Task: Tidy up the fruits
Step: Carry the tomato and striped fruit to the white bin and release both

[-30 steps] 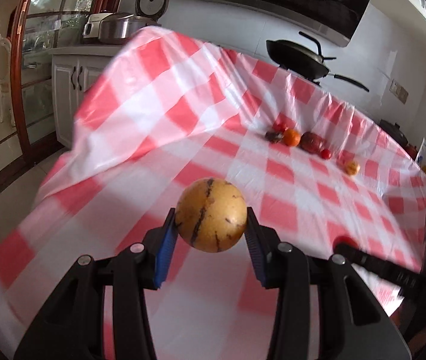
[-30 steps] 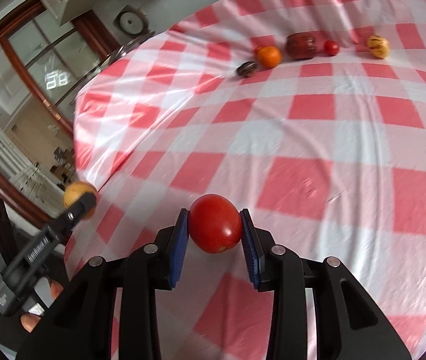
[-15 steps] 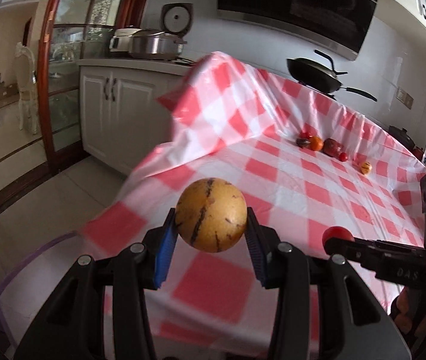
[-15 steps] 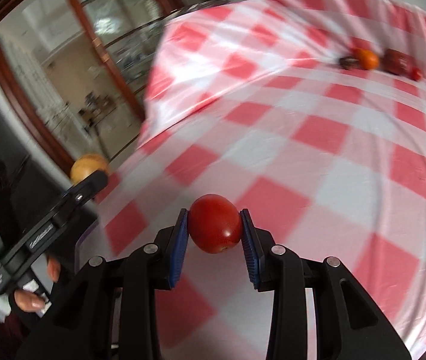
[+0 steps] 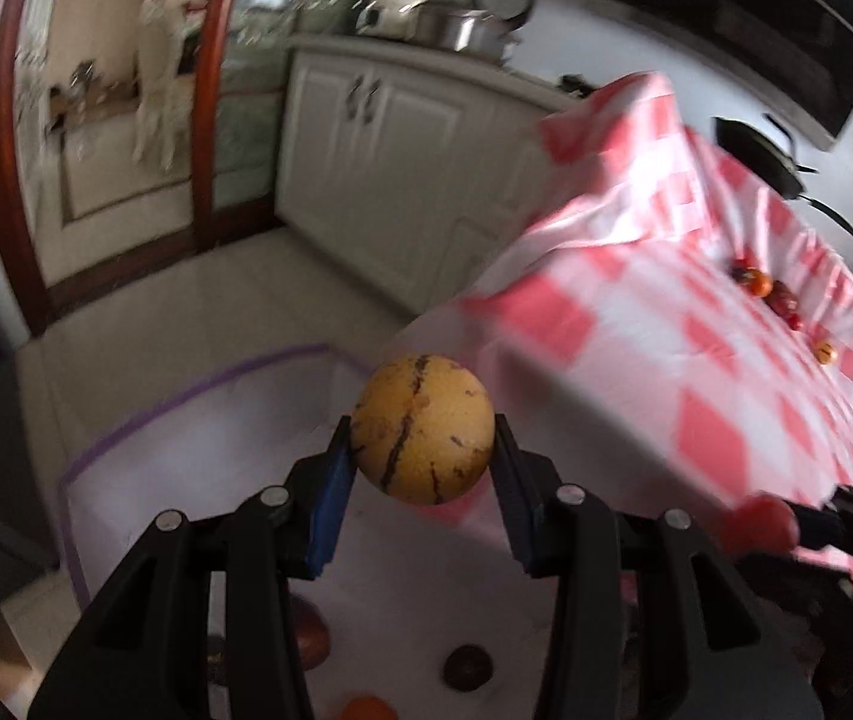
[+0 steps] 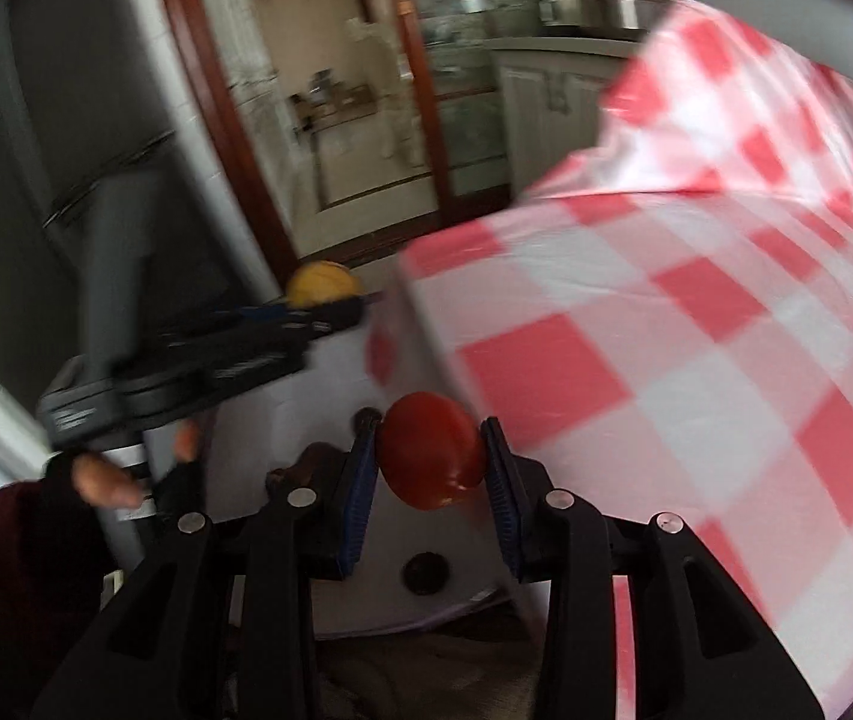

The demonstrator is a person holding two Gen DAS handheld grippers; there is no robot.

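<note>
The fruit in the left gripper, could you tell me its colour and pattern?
Yellow fruit with dark streaks, clearest in the left wrist view.

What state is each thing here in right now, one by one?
Left gripper: shut on the yellow striped fruit, held in the air.
Right gripper: shut on the red tomato.
Fruits on the checkered tablecloth: lying loose in a row.
White sheet: spread below, holding a dark fruit.

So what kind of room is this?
It looks like a home kitchen: white cabinets, metal pots on the counter, and a black pan behind the checkered tablecloth.
</note>
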